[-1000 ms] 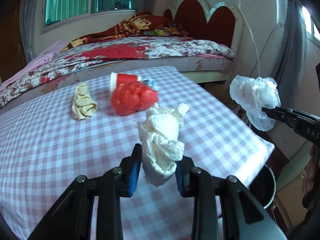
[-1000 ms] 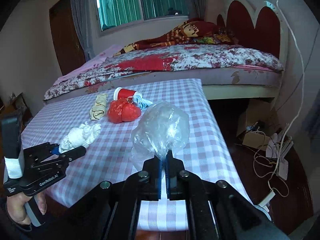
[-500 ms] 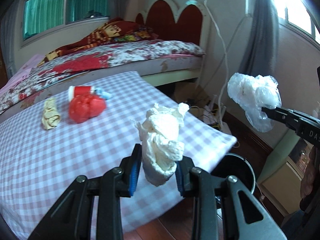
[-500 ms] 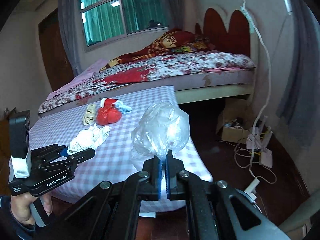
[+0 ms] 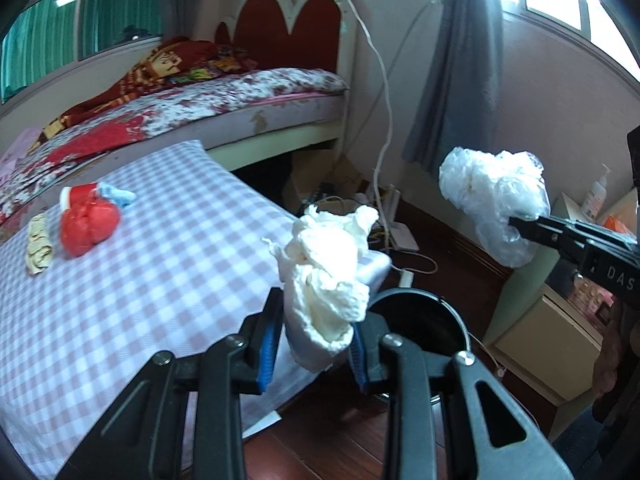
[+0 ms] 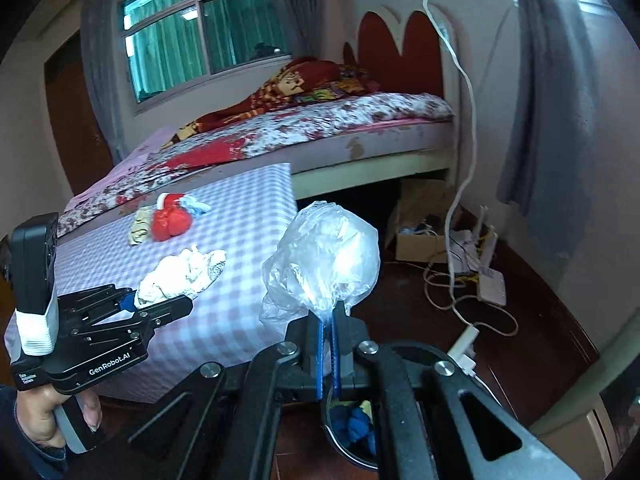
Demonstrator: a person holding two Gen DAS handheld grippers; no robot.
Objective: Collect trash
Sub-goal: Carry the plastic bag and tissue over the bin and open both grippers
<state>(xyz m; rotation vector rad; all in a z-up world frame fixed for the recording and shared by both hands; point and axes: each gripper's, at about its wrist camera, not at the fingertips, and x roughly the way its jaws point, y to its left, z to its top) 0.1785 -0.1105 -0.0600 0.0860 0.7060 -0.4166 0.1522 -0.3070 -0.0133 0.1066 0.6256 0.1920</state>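
Two gripper-mounted fisheyes, angled downward, sharing checked table and bed

Left wrist view: table shifted from frame centre to the left side; its near corner now at centre, behind the white tissue wad. Red bundle and yellowish wad moved from upper centre to far left. Black bin, formerly a sliver at lower right, now at lower centre beyond the left tool.

Right wrist view: bin newly visible at bottom centre, beneath the right tool; table moved to left.
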